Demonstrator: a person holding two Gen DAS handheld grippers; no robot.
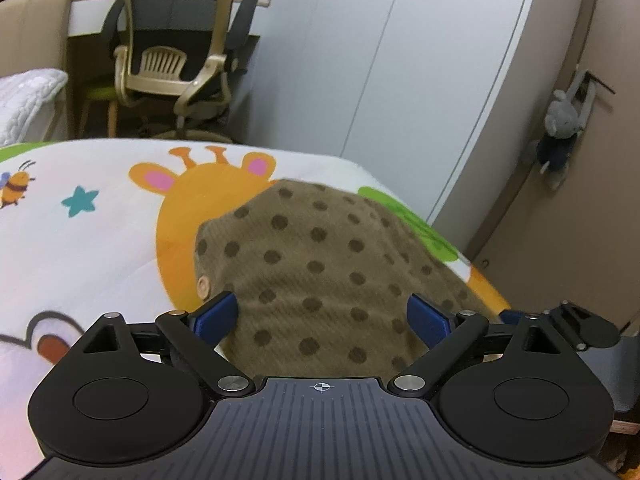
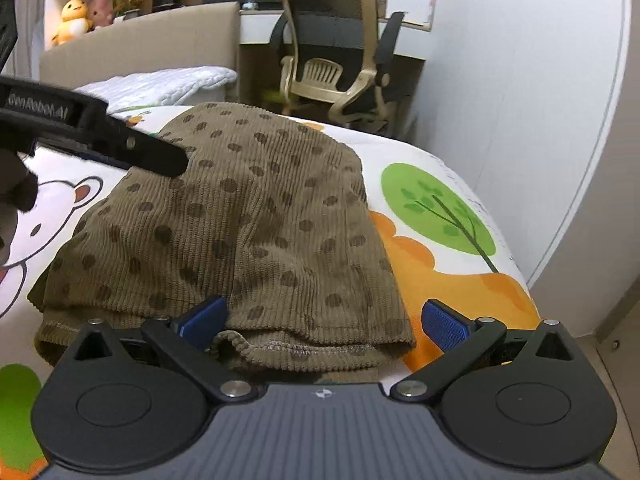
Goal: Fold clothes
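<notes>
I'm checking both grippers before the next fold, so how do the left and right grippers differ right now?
The left gripper has brown dotted cloth filling the whole gap between its fingers; the right gripper sits at the cloth's folded hem, with its right finger over the bedspread beyond the cloth's edge. In the right wrist view the left gripper reaches over the cloth's far left side, the right at the near edge. Both stand open with blue pads.

Left tool [image 1: 322, 316], right tool [image 2: 322, 320]: black linkage arms, blue ribbed pads [image 2: 446, 326], silver pivot screws, grey ridged housing, crosshair mark.
</notes>
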